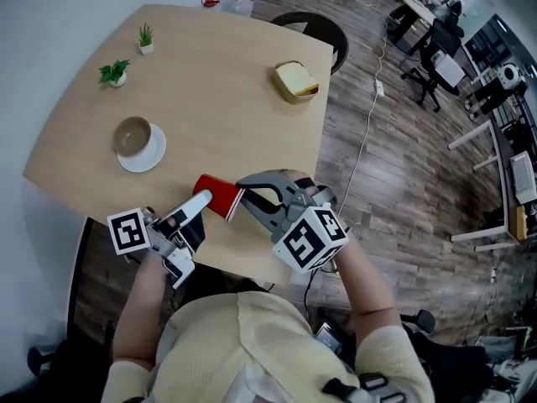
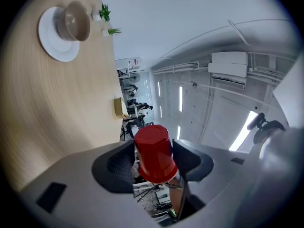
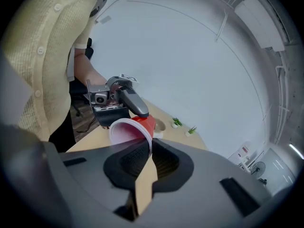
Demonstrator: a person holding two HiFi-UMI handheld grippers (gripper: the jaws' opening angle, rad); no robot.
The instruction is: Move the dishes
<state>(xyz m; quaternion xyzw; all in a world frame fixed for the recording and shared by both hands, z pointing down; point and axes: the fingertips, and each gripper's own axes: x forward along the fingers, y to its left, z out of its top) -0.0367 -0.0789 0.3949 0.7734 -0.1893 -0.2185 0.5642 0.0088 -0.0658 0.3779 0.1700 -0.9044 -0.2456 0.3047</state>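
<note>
A red cup point(image 1: 220, 196) with a white inside hangs on its side over the near edge of the wooden table point(image 1: 226, 99), held between both grippers. My left gripper point(image 1: 200, 201) is shut on its closed end; in the left gripper view the red cup point(image 2: 154, 153) sits bottom-up between the two dark pads. My right gripper point(image 1: 244, 195) pinches the cup's rim from the right. In the right gripper view the cup's wall point(image 3: 137, 127) runs down into the nearly closed jaws of that gripper point(image 3: 148, 151), and the left gripper point(image 3: 128, 101) grips the far end.
A brown bowl point(image 1: 132, 135) stands on a white saucer point(image 1: 155, 154) at the table's left. A yellow dish point(image 1: 295, 81) lies at the far right edge. Two small potted plants point(image 1: 115, 73) stand at the back left. A black chair point(image 1: 327, 32) sits beyond the table.
</note>
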